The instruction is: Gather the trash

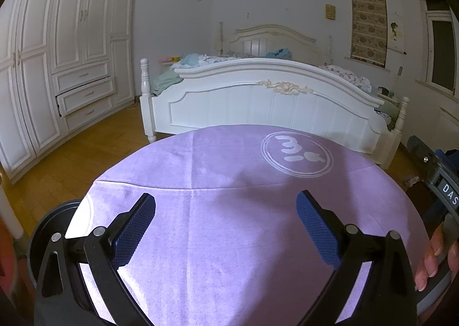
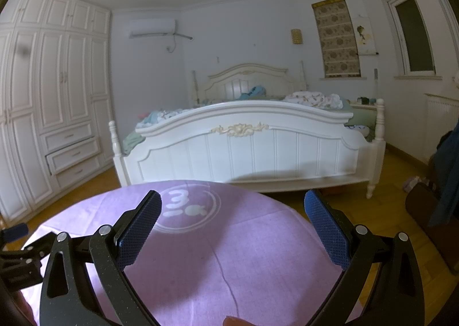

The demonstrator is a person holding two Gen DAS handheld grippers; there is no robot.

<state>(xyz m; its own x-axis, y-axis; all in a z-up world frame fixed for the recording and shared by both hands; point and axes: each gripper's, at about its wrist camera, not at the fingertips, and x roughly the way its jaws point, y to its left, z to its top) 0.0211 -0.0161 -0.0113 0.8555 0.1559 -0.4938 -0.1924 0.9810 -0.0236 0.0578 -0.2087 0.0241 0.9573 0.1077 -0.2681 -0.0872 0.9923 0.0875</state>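
My left gripper is open and empty above a round table with a purple cloth. My right gripper is open and empty over the same purple cloth, near its far right edge. No trash shows on the cloth in either view. A dark round bin-like container sits beside the table's left edge, mostly hidden by my left finger. The body of the right gripper shows at the right edge of the left wrist view, held by a hand.
A white bed with heaped bedding stands just beyond the table; it also shows in the right wrist view. White wardrobes line the left wall. Wooden floor lies between. A dark chair or bag stands at right.
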